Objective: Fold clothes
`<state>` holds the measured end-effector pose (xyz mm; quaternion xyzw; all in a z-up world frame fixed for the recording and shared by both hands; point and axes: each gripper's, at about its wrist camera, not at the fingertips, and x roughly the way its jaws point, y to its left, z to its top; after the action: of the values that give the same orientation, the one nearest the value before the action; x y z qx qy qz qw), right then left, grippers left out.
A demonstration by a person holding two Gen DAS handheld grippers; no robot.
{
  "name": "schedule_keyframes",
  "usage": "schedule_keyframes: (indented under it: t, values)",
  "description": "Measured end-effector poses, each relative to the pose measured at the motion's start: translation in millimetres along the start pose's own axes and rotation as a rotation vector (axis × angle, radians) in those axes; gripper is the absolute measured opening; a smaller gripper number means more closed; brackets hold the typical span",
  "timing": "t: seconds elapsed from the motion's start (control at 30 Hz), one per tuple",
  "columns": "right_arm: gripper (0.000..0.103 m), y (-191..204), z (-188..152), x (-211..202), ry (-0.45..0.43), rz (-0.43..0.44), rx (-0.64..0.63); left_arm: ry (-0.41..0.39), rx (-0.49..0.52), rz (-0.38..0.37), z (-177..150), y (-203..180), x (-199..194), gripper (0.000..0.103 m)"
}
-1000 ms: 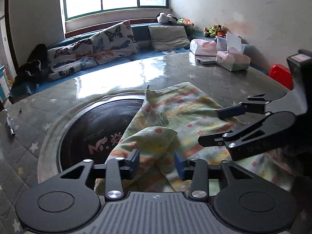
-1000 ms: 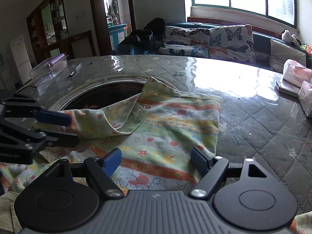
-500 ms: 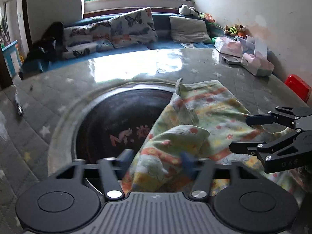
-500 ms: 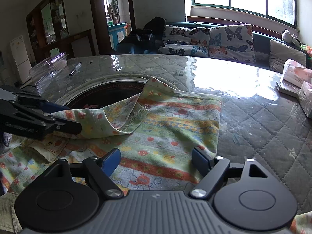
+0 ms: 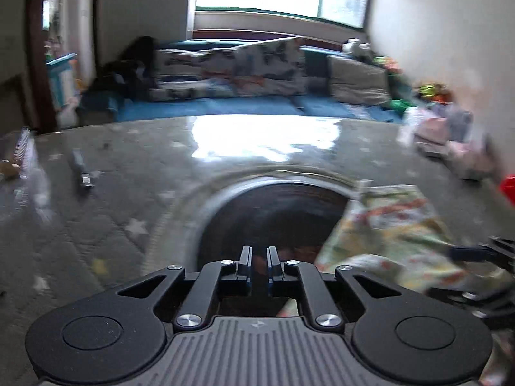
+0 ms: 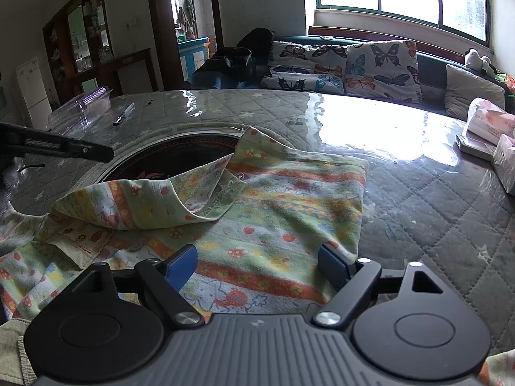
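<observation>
Lying limp at twelve o'clock of the spread, empty right gripper [image 6: 257, 265]: printed cotton garment [image 6: 273, 206], light, soft; hemmed edge judged best gripped. Left gripper [image 5: 258, 265] just closed, nearly shut, nothing between.

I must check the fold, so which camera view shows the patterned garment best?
The right wrist view: the patterned garment lies sharp and nearly whole on the table, one part folded over. The left wrist view is blurred by motion and shows only a part of it at the right edge.
</observation>
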<state>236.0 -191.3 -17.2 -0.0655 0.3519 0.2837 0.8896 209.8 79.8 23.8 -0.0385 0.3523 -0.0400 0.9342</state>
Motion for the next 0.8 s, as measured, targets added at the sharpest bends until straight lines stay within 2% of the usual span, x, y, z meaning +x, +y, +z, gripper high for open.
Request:
schedule_keyframes:
  t: [0.03, 0.1, 0.17, 0.23, 0.27, 0.33, 0.4, 0.53, 0.67, 0.8]
  values:
    - [0.084, 0, 0, 0, 0.0, -0.001, 0.002, 0.006, 0.017, -0.034, -2, -4, -2, 0.03]
    - [0.084, 0, 0, 0, 0.0, -0.002, 0.0, 0.018, 0.051, -0.06, -6, -14, -3, 0.049]
    - [0.085, 1, 0, 0, 0.001, -0.004, -0.002, 0.035, 0.079, -0.073, -10, -22, 0, 0.049]
    - [0.085, 1, 0, 0, 0.001, -0.005, -0.002, 0.062, 0.094, -0.086, -12, -28, 6, 0.047]
    - [0.085, 1, 0, 0, 0.001, -0.004, -0.001, 0.073, 0.099, -0.082, -14, -30, 8, 0.042]
    - [0.085, 1, 0, -1, 0.0, -0.004, -0.001, 0.078, 0.117, -0.084, -17, -35, 10, 0.018]
    - [0.085, 1, 1, -3, -0.002, -0.005, -0.002, 0.063, 0.141, -0.068, -18, -38, 9, 0.009]
    - [0.084, 1, 4, -5, -0.012, -0.009, 0.004, -0.05, 0.161, 0.038, -8, -33, -2, 0.005]
    - [0.085, 2, 8, -8, -0.027, -0.012, 0.004, -0.094, 0.069, 0.172, 8, -9, 1, 0.005]
    - [0.085, 0, 13, -11, -0.043, -0.015, 0.007, -0.013, -0.029, 0.01, 7, 5, 1, 0.009]
